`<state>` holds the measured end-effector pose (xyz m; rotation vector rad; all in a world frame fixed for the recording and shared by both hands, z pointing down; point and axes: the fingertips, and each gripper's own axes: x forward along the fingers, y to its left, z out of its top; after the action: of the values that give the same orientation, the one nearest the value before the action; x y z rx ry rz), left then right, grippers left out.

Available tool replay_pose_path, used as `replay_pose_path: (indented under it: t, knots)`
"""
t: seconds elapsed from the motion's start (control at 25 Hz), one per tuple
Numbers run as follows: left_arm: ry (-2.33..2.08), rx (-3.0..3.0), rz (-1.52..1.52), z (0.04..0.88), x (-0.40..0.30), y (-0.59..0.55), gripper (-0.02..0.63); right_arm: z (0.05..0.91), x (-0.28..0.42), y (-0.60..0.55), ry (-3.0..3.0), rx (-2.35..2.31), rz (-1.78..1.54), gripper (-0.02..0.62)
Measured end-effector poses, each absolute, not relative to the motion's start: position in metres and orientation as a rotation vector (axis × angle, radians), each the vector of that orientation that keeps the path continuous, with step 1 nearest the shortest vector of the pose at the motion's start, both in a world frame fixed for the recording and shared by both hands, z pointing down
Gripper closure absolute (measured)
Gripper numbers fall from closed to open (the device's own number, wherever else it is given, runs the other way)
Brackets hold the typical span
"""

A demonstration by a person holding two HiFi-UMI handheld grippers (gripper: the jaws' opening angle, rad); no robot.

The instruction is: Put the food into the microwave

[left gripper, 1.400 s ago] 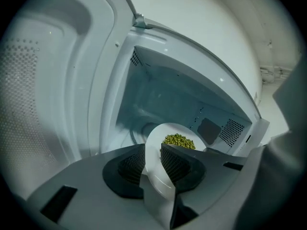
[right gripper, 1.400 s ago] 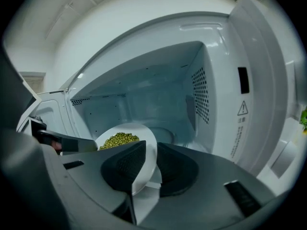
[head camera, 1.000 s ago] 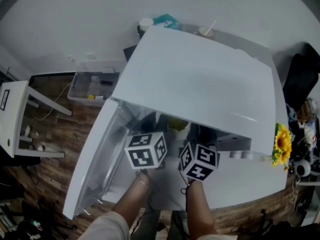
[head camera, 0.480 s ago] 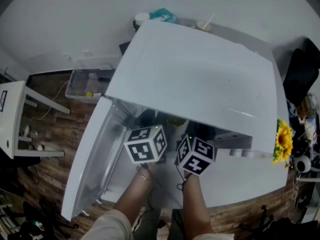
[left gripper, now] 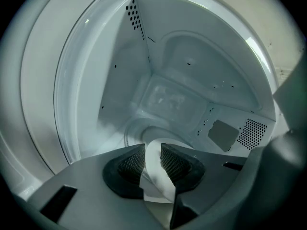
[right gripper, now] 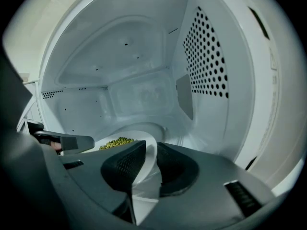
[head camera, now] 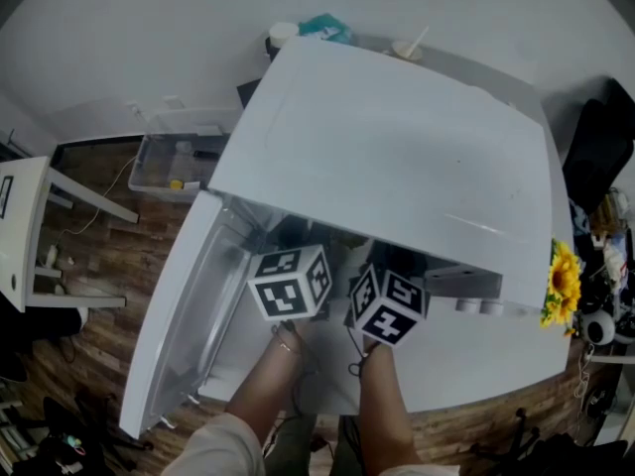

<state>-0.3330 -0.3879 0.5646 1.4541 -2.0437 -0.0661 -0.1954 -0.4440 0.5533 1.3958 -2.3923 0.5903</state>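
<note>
Left gripper (left gripper: 152,150): jaws clenched on the rim of the white plate (left gripper: 156,176). Right gripper (right gripper: 151,152): jaws clenched on the opposite rim. The plate spans between both grippers, with green food (right gripper: 116,142) just left of the right jaws. The cavity of the open microwave (head camera: 397,157) lies directly ahead of both.

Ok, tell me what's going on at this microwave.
A person is holding a white dish of green food with two hand-held grippers. The left gripper and the right gripper each clamp its rim on opposite sides, and the dish is inside the microwave, whose door stands open. Whether it rests on the floor yet can't be seen.
</note>
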Motion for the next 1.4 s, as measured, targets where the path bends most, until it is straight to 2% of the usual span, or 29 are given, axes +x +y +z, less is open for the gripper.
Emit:
replay_pose_path:
  t: [0.44, 0.52, 0.56, 0.64, 0.8, 1.4]
  knots:
    - [-2.182, 1.489, 0.000, 0.533, -0.321, -0.349, 0.490, 0.526, -0.192, -0.417, -2.449, 1.377, 0.456, 0.512]
    - [-2.203, 1.531, 0.005, 0.520, -0.310, -0.336, 0.491, 0.518, -0.189, -0.406, -2.471, 1.350, 0.439, 0.556]
    - [-2.208, 1.548, 0.004, 0.515, -0.304, -0.330, 0.499, 0.516, -0.188, -0.400, -2.484, 1.330, 0.438, 0.571]
    - [-2.208, 1.567, 0.003, 0.508, -0.293, -0.317, 0.560, 0.512, -0.185, -0.389, -2.505, 1.284, 0.454, 0.572]
    - [-2.183, 1.605, 0.028, 0.496, -0.269, -0.298, 0.595, 0.502, -0.174, -0.365, -2.534, 1.195, 0.465, 0.572]
    - [-2.073, 1.683, 0.048, 0.435, -0.162, -0.215, 0.595, 0.405, -0.091, -0.266, -2.722, 1.005, 0.397, 0.574]
